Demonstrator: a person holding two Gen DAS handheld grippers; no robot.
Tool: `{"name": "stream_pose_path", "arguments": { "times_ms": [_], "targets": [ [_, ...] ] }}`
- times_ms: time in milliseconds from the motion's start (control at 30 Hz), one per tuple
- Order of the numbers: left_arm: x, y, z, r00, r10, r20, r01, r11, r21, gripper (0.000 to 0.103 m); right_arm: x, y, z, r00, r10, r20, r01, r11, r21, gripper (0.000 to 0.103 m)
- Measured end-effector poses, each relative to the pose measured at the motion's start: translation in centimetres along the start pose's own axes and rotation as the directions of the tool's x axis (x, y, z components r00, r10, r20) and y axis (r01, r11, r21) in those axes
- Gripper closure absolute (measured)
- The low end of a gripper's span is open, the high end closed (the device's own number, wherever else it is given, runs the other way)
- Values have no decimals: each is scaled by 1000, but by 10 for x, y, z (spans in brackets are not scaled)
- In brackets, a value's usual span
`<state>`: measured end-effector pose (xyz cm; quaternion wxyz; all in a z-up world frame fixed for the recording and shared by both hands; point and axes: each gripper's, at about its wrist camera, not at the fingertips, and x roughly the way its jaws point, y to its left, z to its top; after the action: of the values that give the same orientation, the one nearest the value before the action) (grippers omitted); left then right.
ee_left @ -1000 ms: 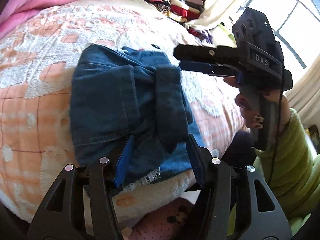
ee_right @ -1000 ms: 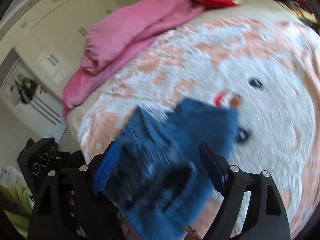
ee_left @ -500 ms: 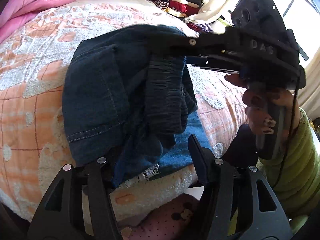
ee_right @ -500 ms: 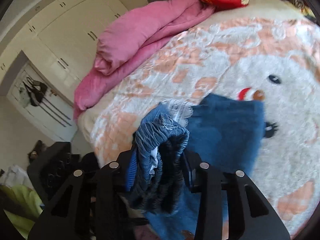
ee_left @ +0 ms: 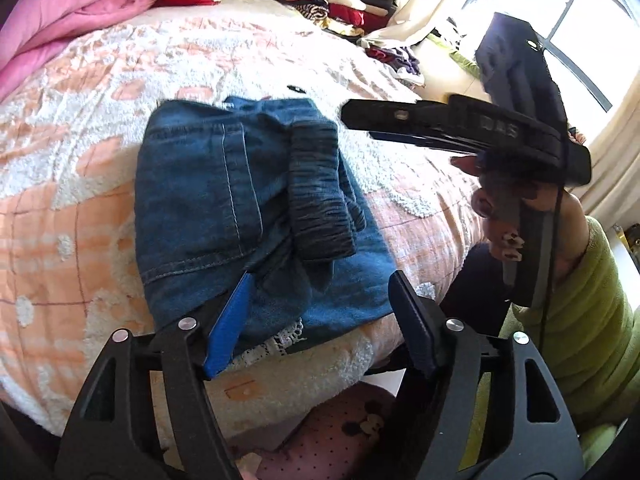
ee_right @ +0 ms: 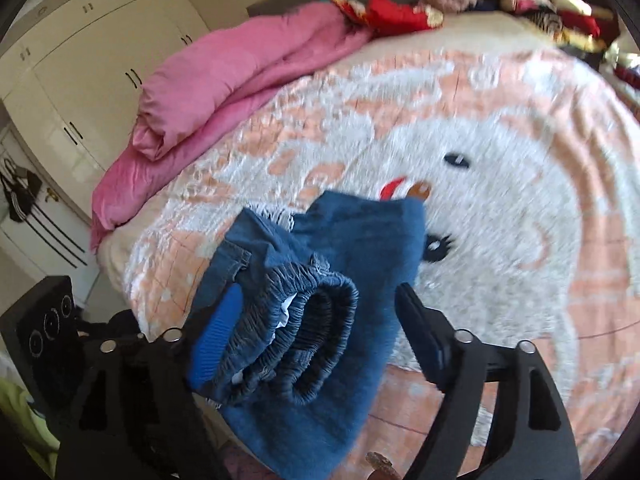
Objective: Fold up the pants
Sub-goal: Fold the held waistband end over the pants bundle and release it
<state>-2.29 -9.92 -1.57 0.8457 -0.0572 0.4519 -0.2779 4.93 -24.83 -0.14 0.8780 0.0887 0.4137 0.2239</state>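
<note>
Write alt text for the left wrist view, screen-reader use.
Folded blue denim pants lie on a peach-and-white blanket, elastic waistband on top, between the open left tongs, which have just been opening. The right tongs, held in a hand, are to their right; pink bedding and stacked clothes lie behind.

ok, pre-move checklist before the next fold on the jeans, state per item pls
1. Right gripper released: ok, jaws have just been opening; waistband sits between them, right pad clear of it.
2. Left gripper released: ok, jaws have just been opening and stand apart over the jeans hem.
3. Jeans supported on the bed: ok.
4. Fold is tidy: not ok, waistband bunched in a roll.
5. Near hem clear of bed edge: cannot tell.
</note>
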Motion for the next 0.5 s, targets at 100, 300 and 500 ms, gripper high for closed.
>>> {"name": "stream_pose_path", "arguments": {
  "times_ms": [100, 300, 500],
  "targets": [
    [-8, -1, 3, 1000, 12, 21, -12, 1000, 5, 33, -17, 6, -6, 999, -26, 37, 28, 999, -46, 16],
    [-21, 0, 9, 996, 66, 60, -67, 998, 15, 18, -38, 17, -24, 996, -48, 78, 56, 992, -109, 10],
    [-30, 9, 16, 991, 108, 84, -109, 994, 8, 10, -54, 22, -45, 992, -76, 97, 90, 985, -147, 10]
  ]
}}
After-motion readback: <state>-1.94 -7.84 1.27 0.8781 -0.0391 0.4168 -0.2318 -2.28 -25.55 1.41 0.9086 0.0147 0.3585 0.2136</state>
